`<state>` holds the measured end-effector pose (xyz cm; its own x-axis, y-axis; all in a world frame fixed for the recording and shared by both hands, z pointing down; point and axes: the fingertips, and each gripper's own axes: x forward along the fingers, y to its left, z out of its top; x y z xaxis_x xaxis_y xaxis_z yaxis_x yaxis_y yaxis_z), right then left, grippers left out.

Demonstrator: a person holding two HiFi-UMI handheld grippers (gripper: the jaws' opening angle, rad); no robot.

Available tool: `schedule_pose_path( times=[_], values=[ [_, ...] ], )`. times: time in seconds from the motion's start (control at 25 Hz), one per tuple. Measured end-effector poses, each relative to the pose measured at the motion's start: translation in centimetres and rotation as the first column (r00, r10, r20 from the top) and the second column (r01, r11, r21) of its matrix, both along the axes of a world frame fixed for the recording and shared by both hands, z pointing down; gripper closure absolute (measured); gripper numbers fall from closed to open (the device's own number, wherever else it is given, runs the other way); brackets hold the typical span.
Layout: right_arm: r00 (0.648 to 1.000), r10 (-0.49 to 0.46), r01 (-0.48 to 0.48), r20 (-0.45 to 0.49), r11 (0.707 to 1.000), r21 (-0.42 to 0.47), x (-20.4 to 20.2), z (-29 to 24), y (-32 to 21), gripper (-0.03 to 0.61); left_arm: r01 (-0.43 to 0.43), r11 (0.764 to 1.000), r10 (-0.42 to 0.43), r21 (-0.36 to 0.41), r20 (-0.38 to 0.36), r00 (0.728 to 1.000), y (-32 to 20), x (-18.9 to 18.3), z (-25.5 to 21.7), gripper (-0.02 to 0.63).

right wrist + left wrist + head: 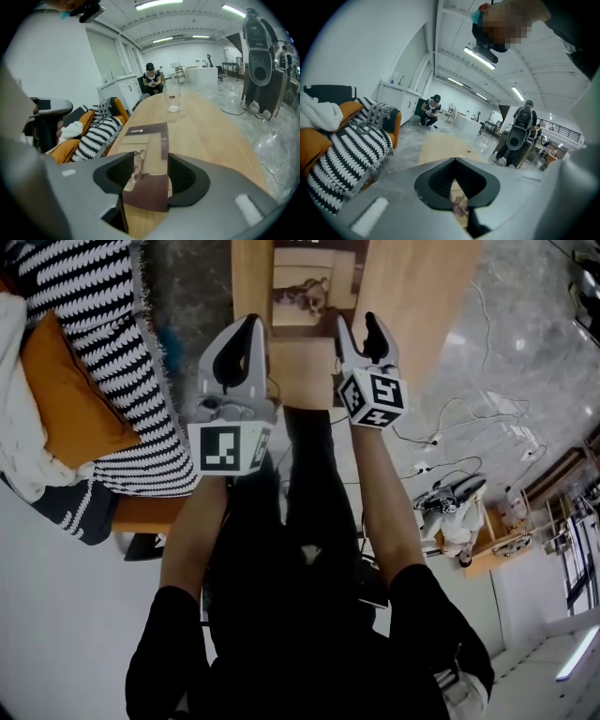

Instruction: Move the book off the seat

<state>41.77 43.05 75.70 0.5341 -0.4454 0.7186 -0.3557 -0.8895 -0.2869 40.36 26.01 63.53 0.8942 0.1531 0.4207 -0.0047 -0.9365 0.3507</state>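
head view, book [300,296]: flat on the wood surface [412,287], off the striped seat [112,352] at left, just ahead of both claws.
head view, nearer: right claw [359,332].
left gripper view, left claw [455,160]: clenched, tips meeting, empty; a sliver of book shows through its gap.
right gripper view, right claw [150,159]: released, jaws either side of the book's [147,136] near end, pads apparently off it.
right gripper view, long axis: runs straight away from the claw.
right gripper view, look: thin, dark brown cover, tan block, pale lettering at far end.
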Motion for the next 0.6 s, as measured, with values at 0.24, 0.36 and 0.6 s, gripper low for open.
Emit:
schedule_pose_path(
  times=[0.24,0.36,0.6],
  values=[
    [1.0,0.003,-0.003,-0.026,1.0,0.007,-0.9,-2.2,-0.2,0.362,-0.002,1.0,0.002,0.014,-0.013,1.0,0.1,-1.4,-1.8,0.607],
    [0.999,0.003,-0.003,-0.046,1.0,0.001,-1.0,-3.4,-0.4,0.435,0.007,1.0,-0.006,0.019,-0.035,0.999,0.1,-1.7,-3.0,0.607],
    [0.997,0.028,-0.028,-0.069,1.0,0.002,-1.0,-7.6,-0.3,0.569,0.011,1.0,-0.01,0.027,-0.049,0.999,0.5,-2.4,-6.6,0.607]
  ],
)
